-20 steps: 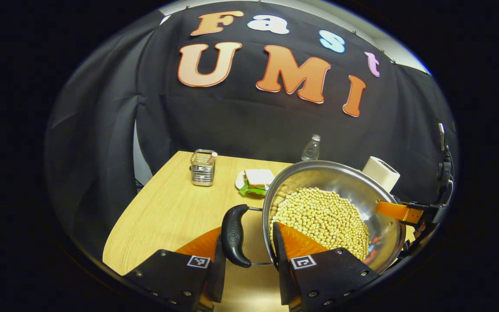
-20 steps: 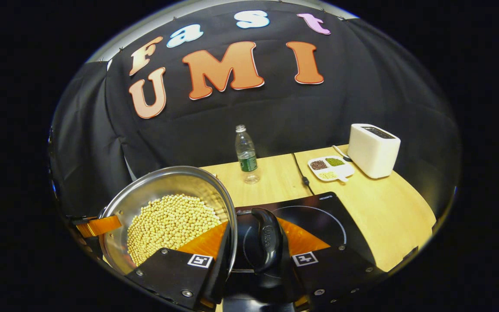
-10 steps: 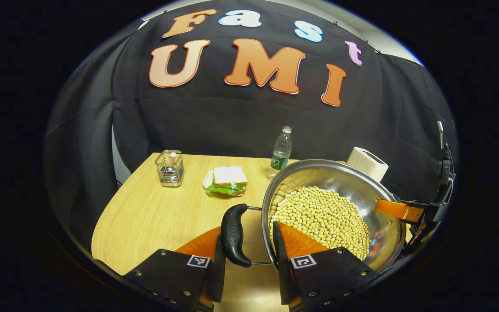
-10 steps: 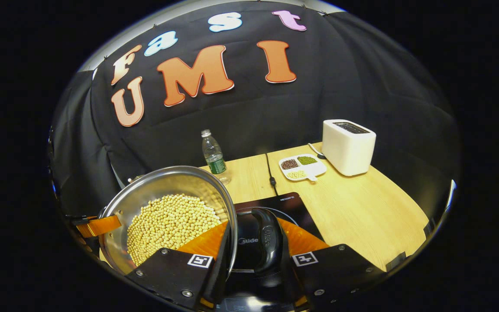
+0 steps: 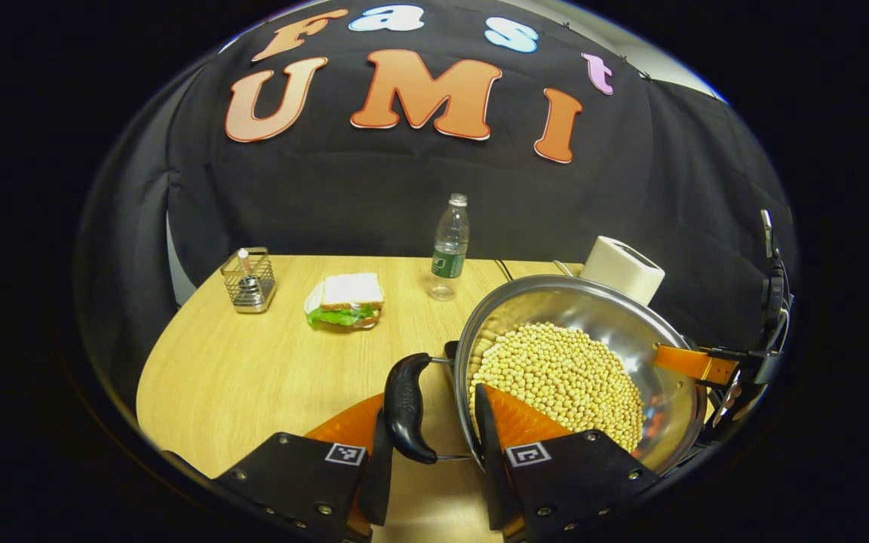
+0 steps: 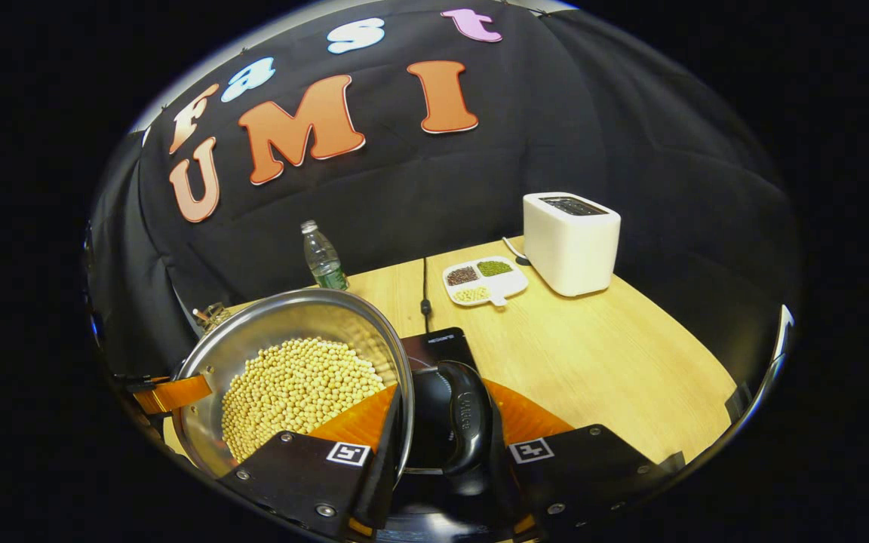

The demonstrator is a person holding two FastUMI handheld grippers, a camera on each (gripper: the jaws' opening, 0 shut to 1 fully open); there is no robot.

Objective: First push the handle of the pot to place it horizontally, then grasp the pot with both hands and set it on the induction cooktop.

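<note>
both grippers, left gripper (image 5: 427, 452) and right gripper (image 6: 442, 452), each clamp a side handle (image 5: 404, 407) of the pot (image 5: 578, 362), carried; lowering onto induction cooktop (image 6: 434, 343) ahead remains.

My left gripper view rides just behind its own fingers (image 5: 385, 452) and looks forward across the table (image 5: 253, 377) toward the cloth wall, with the pot (image 5: 578, 362) very close on its right. My right gripper view sits equally near, facing the same wall from the opposite side, pot (image 6: 291, 362) on its left. Both views share the pot, the water bottle (image 5: 449, 241) (image 6: 321, 260), the toaster (image 5: 623, 268) (image 6: 570, 241) and the table (image 6: 593, 354).
</note>
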